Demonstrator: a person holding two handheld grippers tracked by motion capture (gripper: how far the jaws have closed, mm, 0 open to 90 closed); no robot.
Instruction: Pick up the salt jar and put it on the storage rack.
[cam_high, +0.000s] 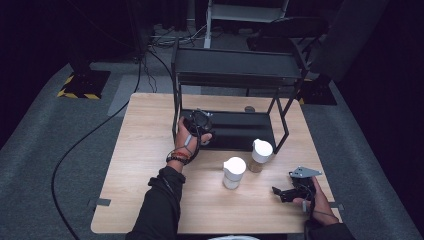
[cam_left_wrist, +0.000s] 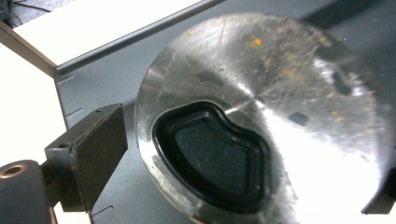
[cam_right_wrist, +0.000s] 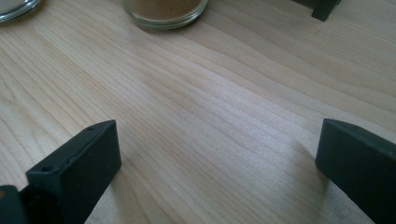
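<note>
- On the dark lower shelf (cam_high: 235, 131) of the black rack, at its left end, I have my left gripper (cam_high: 198, 121) hovering over a round metal lid (cam_left_wrist: 261, 116).
- In the left gripper view the lid lies flat on the shelf between my jaws, a scuffed, shiny steel disc with a black kidney-shaped recess (cam_left_wrist: 212, 156) set in its face.
- My left jaws stand apart: one black pad (cam_left_wrist: 93, 149) sits just off the lid's rim with shelf showing between, so I judge the lid released, not gripped.
- I expect the lid to be light, rigid and slippery; polished metal gives pads little to bite on, and lying flat it offers only a thin edge.
- The best hold, I judge, is across the rim from opposite sides, jaws coming down squarely; the recess looks too shallow to trust.
- My right gripper (cam_high: 290, 192) rests low at the table's (cam_high: 145, 200) near right corner, jaws wide apart with only bare wood between them.
- Two glass jars with white lids (cam_high: 234, 171) (cam_high: 260, 154) stand mid-table, near each other and in front of the rack.
</note>
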